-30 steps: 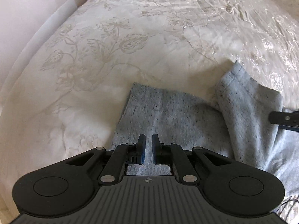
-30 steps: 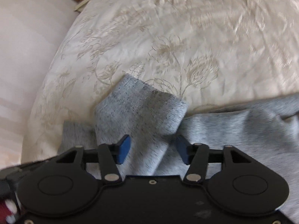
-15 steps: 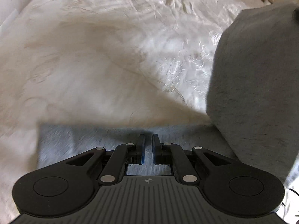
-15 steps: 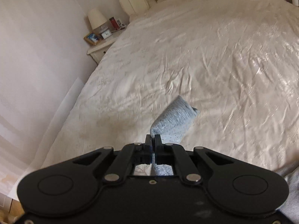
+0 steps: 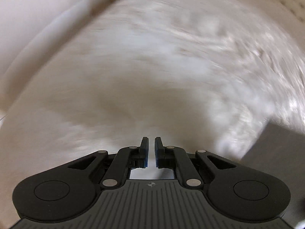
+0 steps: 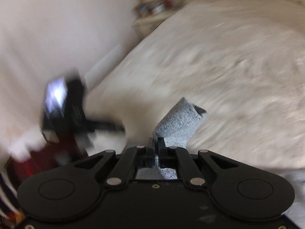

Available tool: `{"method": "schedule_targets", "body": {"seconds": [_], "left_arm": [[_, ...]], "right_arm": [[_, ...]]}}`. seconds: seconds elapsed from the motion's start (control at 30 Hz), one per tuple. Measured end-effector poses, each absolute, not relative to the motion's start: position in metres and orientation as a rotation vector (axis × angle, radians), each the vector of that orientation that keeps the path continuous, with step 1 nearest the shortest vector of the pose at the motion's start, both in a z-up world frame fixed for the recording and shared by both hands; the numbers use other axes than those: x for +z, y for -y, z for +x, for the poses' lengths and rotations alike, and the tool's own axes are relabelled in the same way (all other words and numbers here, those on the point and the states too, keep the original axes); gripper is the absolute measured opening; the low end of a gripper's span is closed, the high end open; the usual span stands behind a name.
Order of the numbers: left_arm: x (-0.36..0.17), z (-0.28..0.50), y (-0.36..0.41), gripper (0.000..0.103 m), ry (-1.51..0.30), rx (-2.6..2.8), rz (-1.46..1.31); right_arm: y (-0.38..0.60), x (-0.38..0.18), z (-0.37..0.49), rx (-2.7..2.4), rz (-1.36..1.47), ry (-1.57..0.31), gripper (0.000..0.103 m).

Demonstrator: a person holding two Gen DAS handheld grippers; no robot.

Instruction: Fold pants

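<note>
The heathered grey knit pants point(image 6: 180, 122) stick up and away from the right hand-held gripper point(image 6: 156, 143), a rolled end of cloth slanting toward the upper right — the free tip is folded over on itself. Their full length is out of view. In the left wrist view a flat grey panel of the same fabric point(image 5: 276, 148) hangs at the right edge.

Below is the bed with its cream, embroidered bedspread point(image 6: 238, 76), badly blurred, with a pale wall and a cluttered nightstand point(image 6: 152, 13) behind.

The right hand-held gripper has its jaws closed hard on the grey cloth, which passes straight between the pads. The left hand-held gripper point(image 5: 150, 145) is closed down to a narrow slit, nothing visible between its pads.
</note>
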State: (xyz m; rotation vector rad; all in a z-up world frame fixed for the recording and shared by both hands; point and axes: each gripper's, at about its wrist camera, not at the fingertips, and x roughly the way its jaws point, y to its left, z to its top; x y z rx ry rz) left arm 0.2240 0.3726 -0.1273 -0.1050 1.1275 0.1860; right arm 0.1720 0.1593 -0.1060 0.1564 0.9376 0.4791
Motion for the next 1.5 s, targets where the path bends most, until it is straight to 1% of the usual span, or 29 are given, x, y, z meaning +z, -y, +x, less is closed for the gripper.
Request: {"method": "schedule_targets", "body": {"seconds": [0.1, 0.13, 0.17, 0.23, 0.27, 0.3, 0.47, 0.57, 0.67, 0.8, 1.0, 1.13, 1.17, 1.2, 1.23, 1.3, 1.43, 1.5], "left_arm": [[-0.114, 0.200, -0.395, 0.008, -1.111, 0.237, -0.109], [-0.111, 0.196, -0.398, 0.008, -1.110, 0.245, -0.109], [-0.108, 0.189, -0.400, 0.008, -1.113, 0.248, -0.111], [-0.103, 0.180, -0.401, 0.008, -1.115, 0.244, -0.113], [-0.101, 0.178, -0.403, 0.008, -1.115, 0.238, -0.113], [-0.099, 0.173, -0.401, 0.008, -1.114, 0.229, -0.113], [-0.105, 0.165, -0.381, 0.008, -1.135, 0.130, -0.117], [-0.119, 0.171, -0.357, 0.009, -1.153, 0.070, -0.082], [-0.138, 0.177, -0.344, 0.009, -1.235, 0.069, -0.075], [-0.140, 0.170, -0.351, 0.009, -1.257, 0.144, -0.082], [-0.136, 0.148, -0.397, 0.009, -1.302, 0.282, -0.162], [-0.129, 0.128, -0.414, 0.009, -1.304, 0.335, -0.173], [-0.129, 0.124, -0.417, 0.009, -1.306, 0.340, -0.183], [-0.128, 0.120, -0.421, 0.009, -1.308, 0.344, -0.193], [-0.127, 0.118, -0.423, 0.009, -1.309, 0.346, -0.199], [-0.122, 0.114, -0.425, 0.009, -1.300, 0.349, -0.200], [-0.106, 0.112, -0.424, 0.009, -1.235, 0.346, -0.177], [-0.102, 0.118, -0.418, 0.009, -1.216, 0.319, -0.168]], "right_arm": [[-0.212, -0.152, 0.162, 0.542, 0.054, -1.031, 0.005], [-0.225, -0.164, 0.160, 0.547, 0.025, -1.061, 0.008], [-0.236, -0.173, 0.159, 0.548, 0.002, -1.083, 0.012], [-0.249, -0.186, 0.157, 0.573, -0.028, -1.104, 0.027], [-0.251, -0.186, 0.155, 0.608, -0.022, -1.098, 0.030], [-0.252, -0.184, 0.152, 0.640, -0.012, -1.091, 0.037], [-0.220, -0.154, 0.142, 0.667, 0.001, -1.018, 0.039], [-0.198, -0.151, 0.147, 0.563, -0.027, -0.996, 0.044], [-0.183, -0.160, 0.159, 0.501, -0.067, -1.012, 0.044], [-0.182, -0.157, 0.153, 0.564, -0.119, -1.013, 0.044], [-0.240, -0.171, 0.132, 0.709, -0.252, -0.966, 0.041], [-0.283, -0.186, 0.127, 0.752, -0.391, -0.921, 0.041], [-0.291, -0.191, 0.127, 0.749, -0.434, -0.912, 0.039], [-0.298, -0.196, 0.130, 0.740, -0.472, -0.907, 0.025], [-0.303, -0.198, 0.129, 0.725, -0.509, -0.899, 0.008], [-0.304, -0.197, 0.133, 0.708, -0.507, -0.909, 0.008], [-0.299, -0.173, 0.124, 0.784, -0.443, -0.878, 0.009], [-0.306, -0.180, 0.119, 0.825, -0.455, -0.888, 0.010]]}}
